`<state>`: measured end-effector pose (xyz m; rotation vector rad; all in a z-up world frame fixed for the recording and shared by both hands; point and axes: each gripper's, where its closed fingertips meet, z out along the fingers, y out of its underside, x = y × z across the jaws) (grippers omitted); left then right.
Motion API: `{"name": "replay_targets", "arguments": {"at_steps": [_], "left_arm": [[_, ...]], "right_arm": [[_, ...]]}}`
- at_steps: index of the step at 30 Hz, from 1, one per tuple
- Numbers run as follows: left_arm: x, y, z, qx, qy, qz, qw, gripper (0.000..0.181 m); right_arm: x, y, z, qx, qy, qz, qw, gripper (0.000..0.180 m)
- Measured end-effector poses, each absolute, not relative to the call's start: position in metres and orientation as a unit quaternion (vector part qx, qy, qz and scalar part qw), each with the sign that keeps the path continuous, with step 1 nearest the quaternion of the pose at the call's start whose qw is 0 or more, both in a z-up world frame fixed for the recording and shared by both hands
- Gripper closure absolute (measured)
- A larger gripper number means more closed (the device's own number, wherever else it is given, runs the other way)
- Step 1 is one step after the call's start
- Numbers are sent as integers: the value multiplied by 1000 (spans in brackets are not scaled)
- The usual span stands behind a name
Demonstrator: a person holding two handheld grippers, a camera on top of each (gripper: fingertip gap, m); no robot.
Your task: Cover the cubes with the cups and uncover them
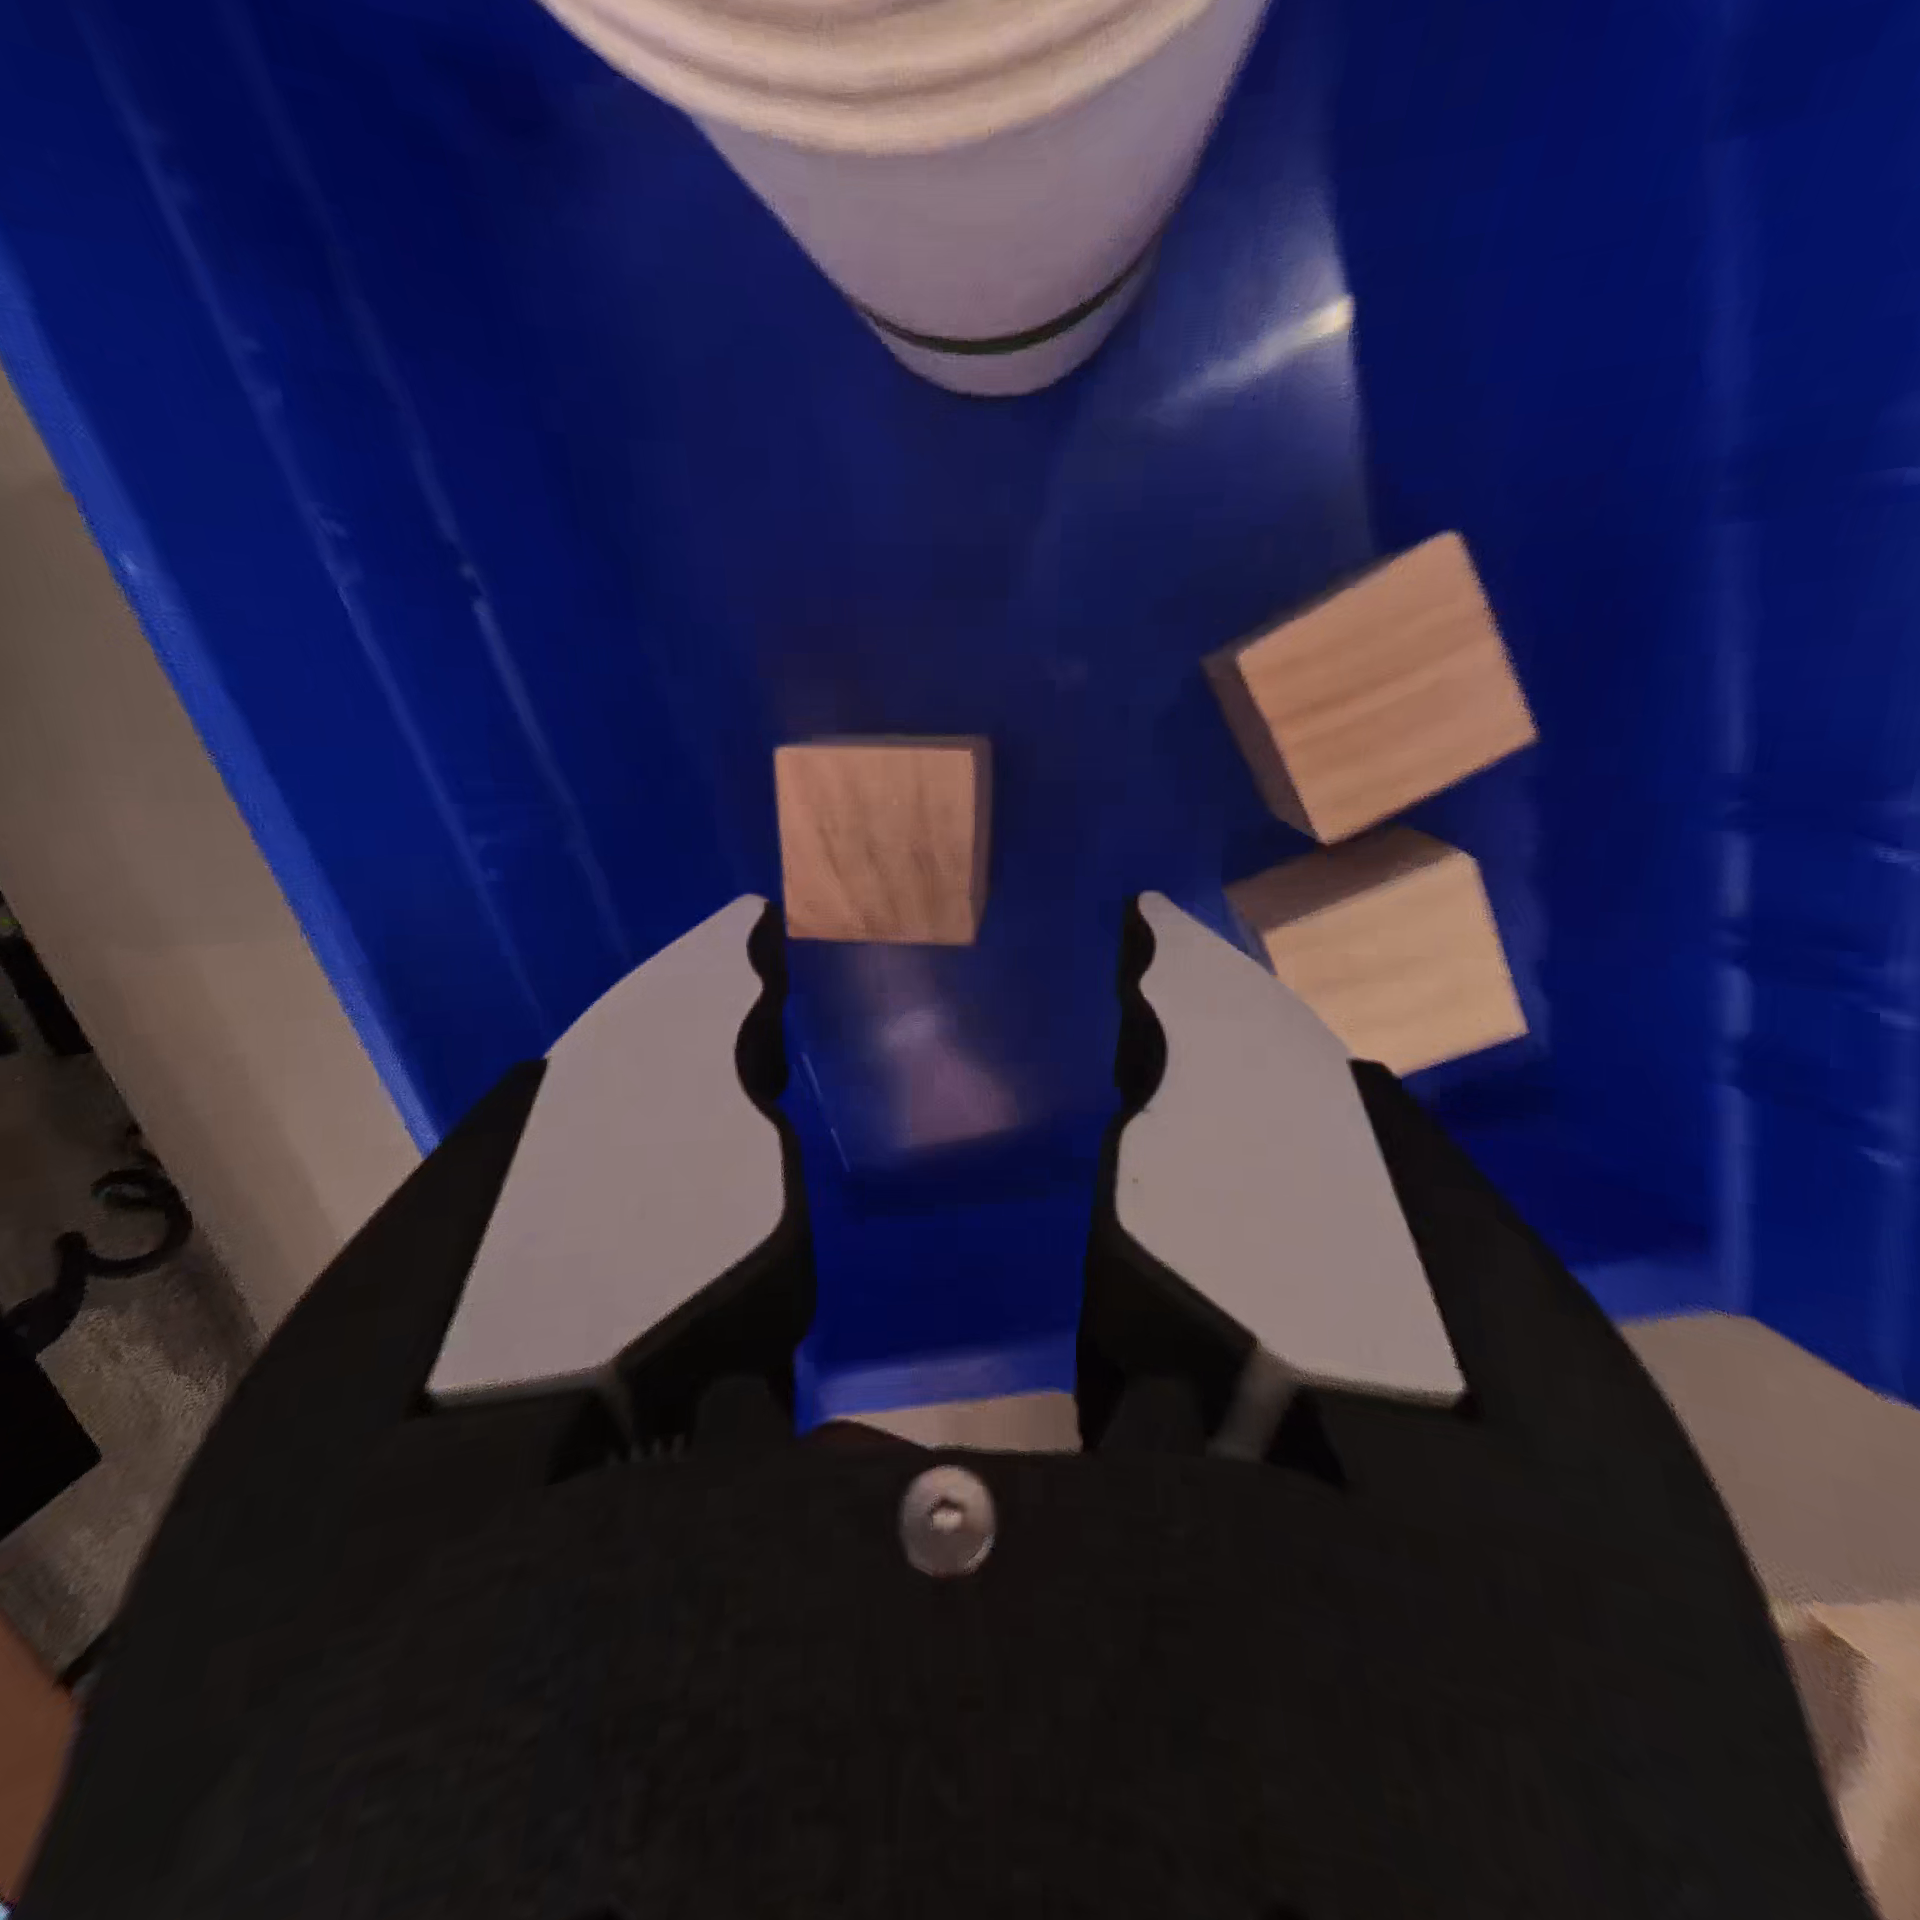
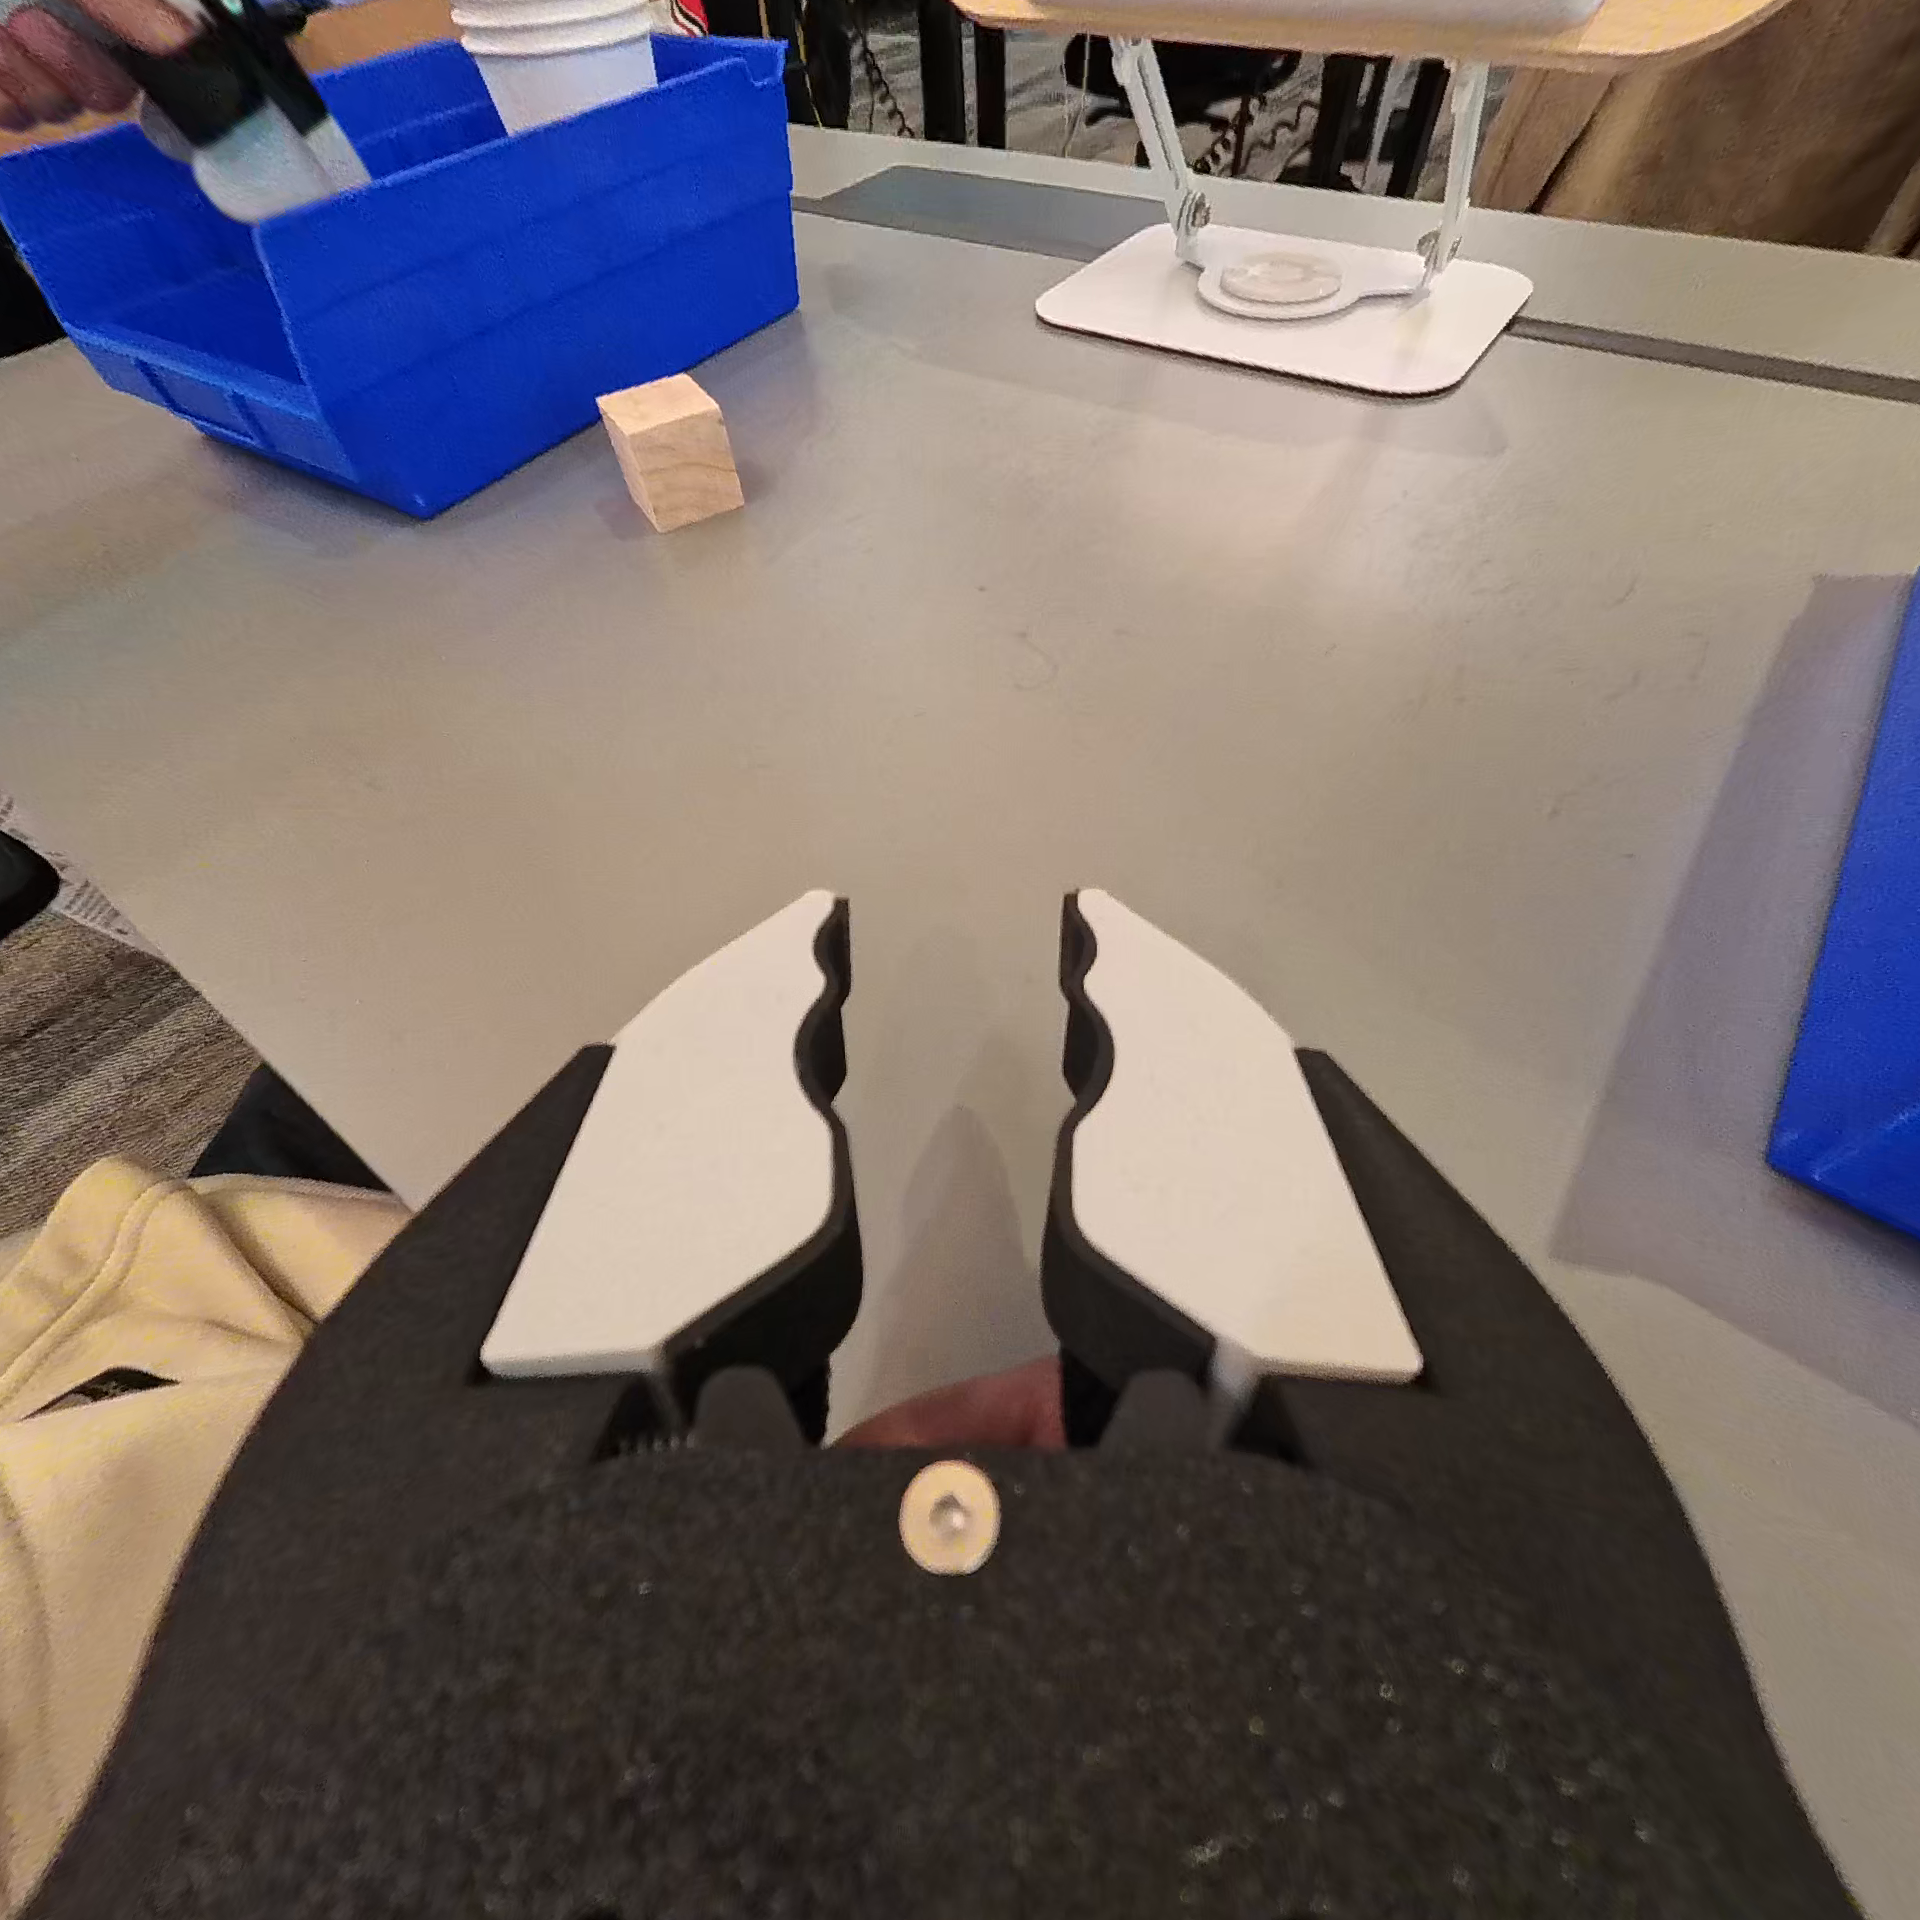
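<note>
In the left wrist view my left gripper (image 1: 948, 920) is open and empty, pointing down into a blue bin (image 1: 416, 520). Three wooden cubes lie on the bin floor: one (image 1: 881, 842) just beyond my fingertips, two at the right (image 1: 1371, 686) (image 1: 1387, 951). A stack of white paper cups (image 1: 966, 177) stands at the bin's far end. In the right wrist view my right gripper (image 2: 956, 904) is open and empty above the grey table (image 2: 1039, 675). A fourth wooden cube (image 2: 673, 452) stands on the table beside the bin (image 2: 499, 301). The cups (image 2: 566, 62) and left gripper (image 2: 260, 156) show there too.
A white stand with a flat base (image 2: 1288, 307) sits at the table's far right. A blue flat object (image 2: 1860, 987) lies at the right edge. A cream sleeve (image 2: 125, 1351) is at the lower left. The floor shows past the table's left edge.
</note>
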<state>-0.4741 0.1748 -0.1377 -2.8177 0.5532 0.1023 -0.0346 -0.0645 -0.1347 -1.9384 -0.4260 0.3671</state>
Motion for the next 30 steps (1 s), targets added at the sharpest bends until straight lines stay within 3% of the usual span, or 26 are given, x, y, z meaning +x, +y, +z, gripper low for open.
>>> {"name": "replay_targets", "arguments": {"at_steps": [7, 11, 14, 17, 21, 24, 30], "left_arm": [[-485, 182, -169, -979, 181, 44, 79, 119], [-486, 181, -178, -982, 169, 21, 79, 135], [-482, 174, -160, -980, 174, -5, 100, 135], [-472, 163, -107, -966, 197, -12, 166, 135], [-403, 130, -24, -914, 298, -64, 266, 136], [-332, 98, 2, -868, 398, -82, 285, 136], [-228, 81, -55, -856, 474, -57, 197, 136]], "right_arm": [[-31, -63, -137, -817, -174, 159, 527, 142], [-31, -64, -133, -813, -177, 157, 532, 142], [-32, -64, -136, -815, -177, 158, 529, 142], [-32, -63, -138, -816, -177, 158, 527, 142], [-33, -64, -135, -814, -178, 155, 531, 143], [-33, -65, -129, -809, -177, 153, 539, 144], [-33, -68, -123, -801, -181, 157, 548, 143]]}}
